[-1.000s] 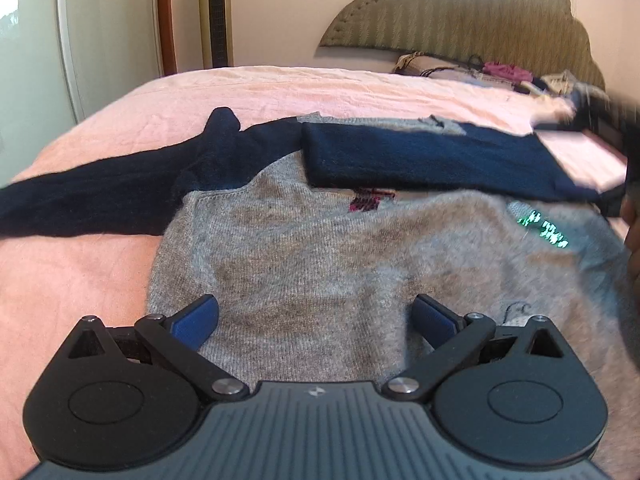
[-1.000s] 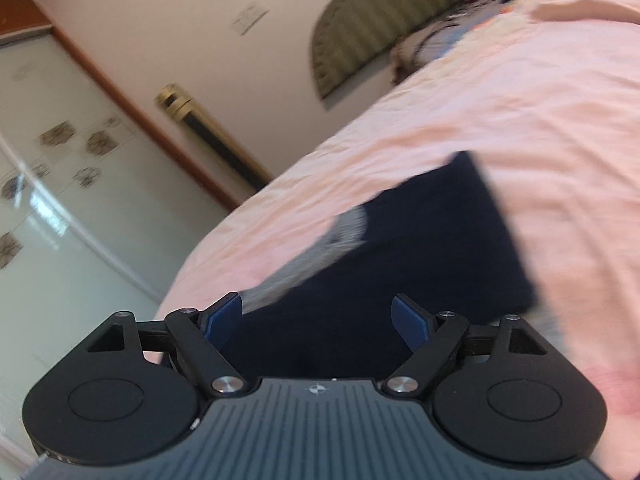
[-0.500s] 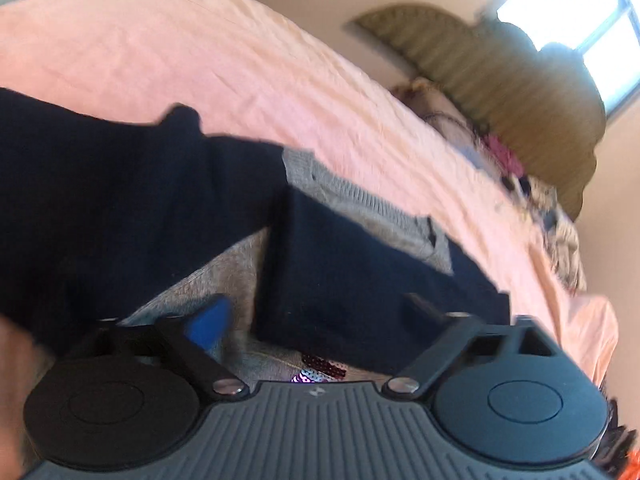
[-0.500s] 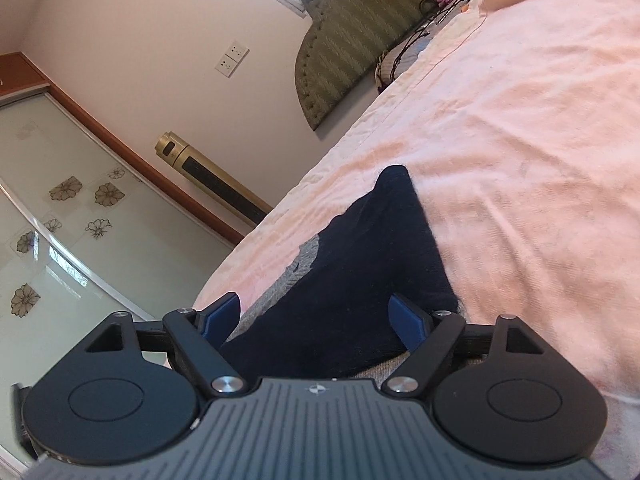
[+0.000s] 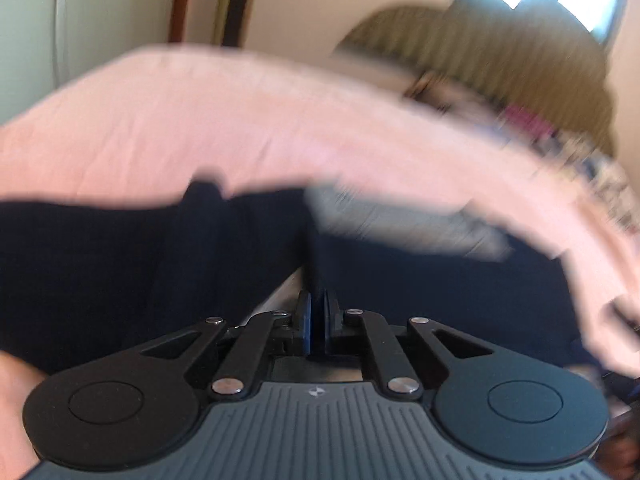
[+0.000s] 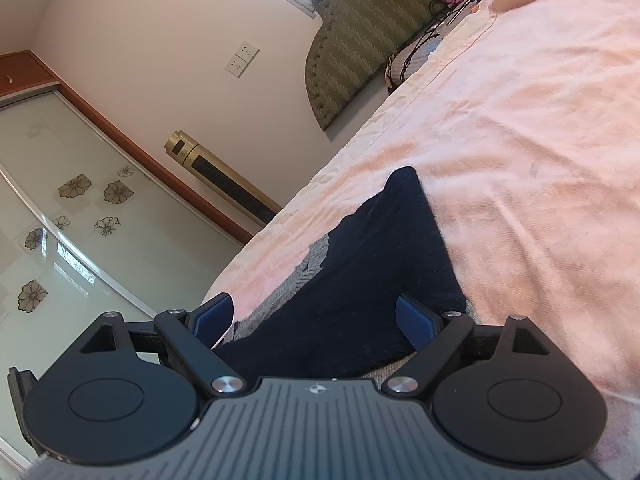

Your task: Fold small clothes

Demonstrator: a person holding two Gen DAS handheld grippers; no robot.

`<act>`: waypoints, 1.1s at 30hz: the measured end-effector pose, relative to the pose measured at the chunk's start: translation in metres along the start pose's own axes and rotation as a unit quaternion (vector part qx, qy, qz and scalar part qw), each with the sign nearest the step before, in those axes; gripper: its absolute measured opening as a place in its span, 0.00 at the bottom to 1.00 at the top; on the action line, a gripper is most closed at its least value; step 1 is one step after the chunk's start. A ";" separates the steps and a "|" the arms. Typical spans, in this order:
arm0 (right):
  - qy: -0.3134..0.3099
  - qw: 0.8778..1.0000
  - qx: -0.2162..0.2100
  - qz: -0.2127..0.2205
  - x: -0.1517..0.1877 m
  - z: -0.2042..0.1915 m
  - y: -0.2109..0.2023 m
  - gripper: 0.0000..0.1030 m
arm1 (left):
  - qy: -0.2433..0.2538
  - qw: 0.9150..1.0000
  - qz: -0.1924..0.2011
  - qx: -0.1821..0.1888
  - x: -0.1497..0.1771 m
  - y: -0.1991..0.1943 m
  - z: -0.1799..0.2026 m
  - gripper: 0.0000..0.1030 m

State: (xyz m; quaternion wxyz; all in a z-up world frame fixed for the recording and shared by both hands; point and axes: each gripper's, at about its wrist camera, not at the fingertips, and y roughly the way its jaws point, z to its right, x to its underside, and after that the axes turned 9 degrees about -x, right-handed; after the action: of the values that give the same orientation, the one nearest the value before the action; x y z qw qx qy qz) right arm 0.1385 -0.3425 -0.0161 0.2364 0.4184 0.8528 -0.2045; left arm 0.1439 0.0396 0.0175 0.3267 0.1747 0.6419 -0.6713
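Left gripper (image 5: 316,320) pinching shut, jaws having just been closing; blurred view, but dark fabric seemingly caught between pads at navy sleeve (image 5: 120,272). Right gripper (image 6: 314,316) gaping wide, jaws having just been opening, hovering over other navy sleeve (image 6: 380,280), gripping nothing. Sweater's grey body (image 5: 400,220) lying flat on pink bedspread (image 6: 520,120). Advising: lifting sleeve low, carrying it across body, keeping folded edge straight, right claw pinning body against dragging.

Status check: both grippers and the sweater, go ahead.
Left gripper just closed, fingers together at a navy fold, grip unclear in blur. Right gripper open over the sweater. Nothing in the way.
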 end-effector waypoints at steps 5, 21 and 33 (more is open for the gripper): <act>-0.004 1.000 0.005 -0.005 -0.002 -0.001 0.001 0.85 | 0.015 0.999 0.039 -0.033 0.004 -0.024 0.003 0.12; -0.199 0.962 0.159 -0.103 -0.026 -0.027 0.104 0.95 | 0.057 0.994 0.077 0.050 0.002 0.018 0.026 0.68; -0.283 0.927 0.171 -0.174 -0.011 -0.052 0.122 0.99 | 0.079 0.991 0.078 0.074 -0.012 -0.010 0.020 0.69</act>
State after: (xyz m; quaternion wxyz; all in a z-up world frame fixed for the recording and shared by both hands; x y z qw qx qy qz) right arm 0.2312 -0.2520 0.0142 0.3535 0.2220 0.7617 -0.4955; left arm 0.1499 0.0226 0.0351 0.3123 0.3002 0.5991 -0.6734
